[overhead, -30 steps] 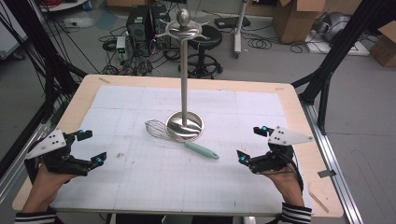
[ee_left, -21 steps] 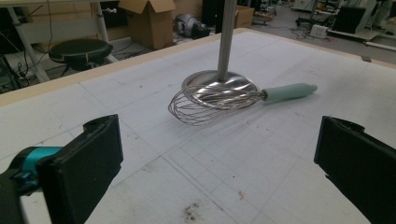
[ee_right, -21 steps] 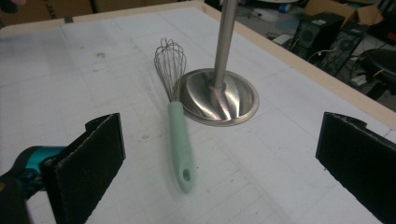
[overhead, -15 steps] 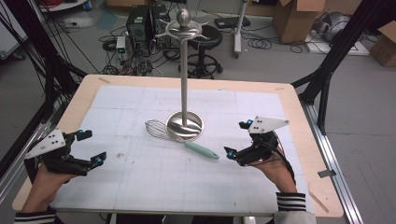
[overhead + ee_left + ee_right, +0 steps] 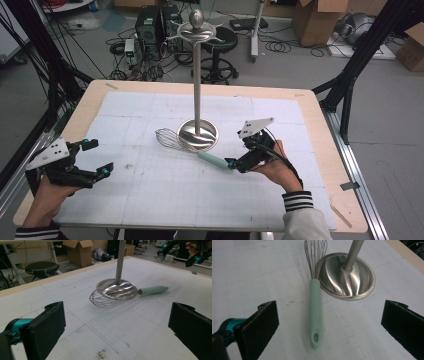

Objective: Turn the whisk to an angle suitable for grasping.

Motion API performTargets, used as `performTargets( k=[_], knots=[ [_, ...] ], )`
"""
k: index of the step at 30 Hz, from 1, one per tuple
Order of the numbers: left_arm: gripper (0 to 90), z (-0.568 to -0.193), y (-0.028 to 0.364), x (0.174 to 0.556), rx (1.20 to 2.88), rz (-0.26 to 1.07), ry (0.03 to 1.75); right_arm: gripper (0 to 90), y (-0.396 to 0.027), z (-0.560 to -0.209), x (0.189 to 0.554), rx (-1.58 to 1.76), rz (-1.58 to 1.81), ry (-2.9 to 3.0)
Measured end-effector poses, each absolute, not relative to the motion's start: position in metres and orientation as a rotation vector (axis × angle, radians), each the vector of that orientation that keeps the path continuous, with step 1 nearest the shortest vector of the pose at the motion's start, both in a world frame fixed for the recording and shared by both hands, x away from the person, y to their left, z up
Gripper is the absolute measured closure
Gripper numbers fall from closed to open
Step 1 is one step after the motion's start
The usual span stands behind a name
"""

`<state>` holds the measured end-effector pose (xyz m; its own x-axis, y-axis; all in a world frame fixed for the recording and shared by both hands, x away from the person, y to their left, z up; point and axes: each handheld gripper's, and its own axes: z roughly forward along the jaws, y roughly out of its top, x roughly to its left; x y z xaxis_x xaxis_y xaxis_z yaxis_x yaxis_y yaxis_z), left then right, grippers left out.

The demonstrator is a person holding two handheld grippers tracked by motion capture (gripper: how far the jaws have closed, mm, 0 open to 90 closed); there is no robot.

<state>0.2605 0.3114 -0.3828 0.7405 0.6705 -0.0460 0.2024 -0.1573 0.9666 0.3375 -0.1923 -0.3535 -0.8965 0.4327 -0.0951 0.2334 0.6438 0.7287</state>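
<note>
Whisk (image 5: 187,147) with a mint-green handle lies flat on the white gridded mat (image 5: 150,200) near the centre of the high view, its wire head at the left touching the round steel base of a tall utensil stand (image 5: 198,131). The handle runs down and to the right, ending just at the right gripper (image 5: 234,164), which sits right of centre in that view, held by a hand (image 5: 275,167) in a striped cuff.

In the right gripper view, the whisk handle (image 5: 315,315) runs up the middle of the frame, its hanging hole nearest the camera. The two black jaws stand wide apart at the lower left and lower right, on either side of the handle's end, touching nothing.

Left gripper (image 5: 97,167) rests at the lower left of the high view, well apart from the whisk. In the left gripper view, its jaws are also spread wide and hold nothing; the whisk (image 5: 117,295) and stand base (image 5: 117,286) lie beyond them in the upper middle of the frame.
</note>
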Motion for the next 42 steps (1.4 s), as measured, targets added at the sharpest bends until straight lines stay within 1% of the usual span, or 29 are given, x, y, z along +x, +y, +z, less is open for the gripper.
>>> performTargets(
  k=[6, 25, 29, 30, 32, 33, 34, 36, 38, 39, 40, 41, 42],
  knots=[
    [1.7, -0.383, 0.311, 0.261, 1.721, 0.476, 0.694, 0.1, -0.182, -0.361, 0.346, 0.542, 1.051, 2.642],
    [1.7, -0.382, 0.311, 0.26, 1.718, 0.473, 0.693, 0.2, -0.153, -0.387, 0.352, 0.517, 0.864, 2.783],
    [1.7, -0.382, 0.311, 0.26, 1.721, 0.477, 0.694, 1.5, -0.148, -0.392, 0.354, 0.51, 0.837, 2.813],
    [1.7, -0.382, 0.311, 0.26, 1.72, 0.48, 0.693, 4.8, -0.146, -0.394, 0.355, 0.514, 0.828, 2.828],
    [1.7, -0.382, 0.311, 0.26, 1.72, 0.48, 0.692, 5.4, -0.145, -0.395, 0.356, 0.519, 0.827, 2.828],
    [1.7, -0.382, 0.312, 0.26, 1.721, 0.48, 0.691, 9.5, -0.144, -0.396, 0.357, 0.517, 0.819, 2.847],
    [1.7, -0.382, 0.312, 0.26, 1.721, 0.479, 0.691, 9.5, -0.144, -0.396, 0.357, 0.517, 0.819, 2.847],
    [1.7, -0.382, 0.312, 0.26, 1.721, 0.479, 0.692, 14.6, -0.142, -0.399, 0.358, 0.535, 0.798, 2.837],
    [1.7, -0.382, 0.312, 0.26, 1.721, 0.48, 0.691, 15.1, -0.142, -0.399, 0.358, 0.538, 0.798, 2.842],
    [1.7, -0.382, 0.311, 0.26, 1.72, 0.478, 0.691, 18.5, -0.141, -0.401, 0.359, 0.553, 0.802, 2.857],
    [1.7, -0.382, 0.311, 0.26, 1.72, 0.478, 0.691, 18.5, -0.141, -0.401, 0.359, 0.553, 0.802, 2.857],
    [1.8, -0.382, 0.311, 0.26, 1.721, 0.479, 0.688, 23.2, -0.14, -0.402, 0.36, 0.559, 0.776, 2.864],
    [1.7, -0.382, 0.311, 0.26, 1.719, 0.478, 0.689, 25.2, -0.14, -0.403, 0.36, 0.557, 0.773, 2.872]
  ],
)
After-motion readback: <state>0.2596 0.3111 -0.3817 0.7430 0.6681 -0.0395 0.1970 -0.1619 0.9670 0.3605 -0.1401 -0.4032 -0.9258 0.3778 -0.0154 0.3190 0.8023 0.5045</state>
